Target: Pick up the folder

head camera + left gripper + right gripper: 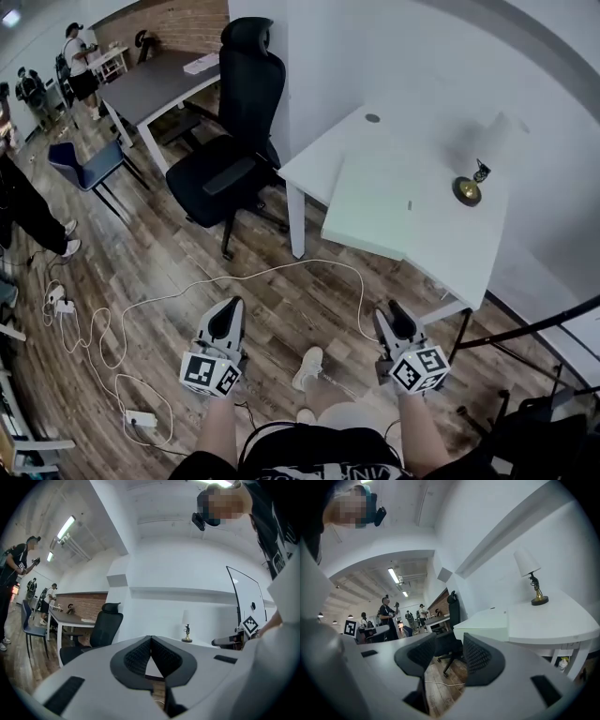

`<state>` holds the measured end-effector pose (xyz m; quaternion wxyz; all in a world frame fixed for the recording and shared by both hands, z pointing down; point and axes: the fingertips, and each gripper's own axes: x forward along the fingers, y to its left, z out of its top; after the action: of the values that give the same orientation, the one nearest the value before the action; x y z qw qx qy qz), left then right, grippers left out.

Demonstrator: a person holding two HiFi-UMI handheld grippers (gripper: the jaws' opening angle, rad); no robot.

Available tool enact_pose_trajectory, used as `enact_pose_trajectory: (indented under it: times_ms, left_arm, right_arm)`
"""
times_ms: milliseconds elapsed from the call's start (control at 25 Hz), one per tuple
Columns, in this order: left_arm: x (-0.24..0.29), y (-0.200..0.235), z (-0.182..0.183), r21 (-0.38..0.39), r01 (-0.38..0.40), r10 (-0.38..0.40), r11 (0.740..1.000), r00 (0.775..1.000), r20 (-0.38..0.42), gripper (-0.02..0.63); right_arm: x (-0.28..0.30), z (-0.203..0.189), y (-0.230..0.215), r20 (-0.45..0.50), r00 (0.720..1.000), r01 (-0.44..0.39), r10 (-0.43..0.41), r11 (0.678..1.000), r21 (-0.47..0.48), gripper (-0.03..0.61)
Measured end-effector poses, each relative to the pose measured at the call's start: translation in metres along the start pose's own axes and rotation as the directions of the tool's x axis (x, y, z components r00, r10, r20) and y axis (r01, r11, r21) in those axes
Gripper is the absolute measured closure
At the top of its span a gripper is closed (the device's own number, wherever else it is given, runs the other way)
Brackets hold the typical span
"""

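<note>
We find the pale, flat rectangular folder (373, 202) lying flat on the white worktop (473, 248), on the end of the worktop nearest the black high-backed office chair (236, 131). Its near corner appears to project past the worktop's front rim. Nothing touches it.

A small lamp with a round brass base and white shade (467, 190) stands on the same worktop, towards the wall side and well apart from the folder. The office chair stands just beside the worktop's corner.

Both grippers are held over the brown wooden plank floor (141, 262), short of the worktop's front rim and well apart from the folder.

- The left gripper (230, 303) is off the worktop on the chair side. In its own view the left gripper (151, 641) has its ribbed black pads together at the tips, with nothing between them.
- The right gripper (392, 307) is below the worktop's front rim. In its own view the right gripper (449, 641) has its jaws standing apart and empty; only floor and chair base show through the gap.

A white cable (187, 295) trails across the floor in front of the worktop, passing ahead of both grippers. A grey-topped table (159, 82) stands beyond the chair, far from the worktop.
</note>
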<state>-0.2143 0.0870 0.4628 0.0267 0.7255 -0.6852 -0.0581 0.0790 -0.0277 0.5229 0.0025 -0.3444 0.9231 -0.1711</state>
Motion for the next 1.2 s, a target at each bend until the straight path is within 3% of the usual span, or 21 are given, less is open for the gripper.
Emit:
enact_pose_trajectory:
  times_ms: [800,1040,1200]
  left_arm:
    - [0.129,0.05,-0.011,-0.012,0.071,-0.072,0.997,0.996,-0.047,0.6]
    - [0.169,0.051,-0.022,-0.031,0.112,-0.114,0.993,0.991,-0.067,0.6]
    - [0.191,0.053,-0.031,-0.041,0.13,-0.133,0.991,0.988,-0.077,0.6]
  right_arm:
    - [0.112,-0.013,-0.045,-0.061,0.996,0.07,-0.061,0.986,0.154,0.376]
    - [0.131,-0.021,-0.069,-0.046,0.993,0.115,-0.105,0.932,0.343,0.353]
    - [0.145,-0.029,-0.075,-0.051,0.995,0.102,-0.089,0.897,0.43,0.325]
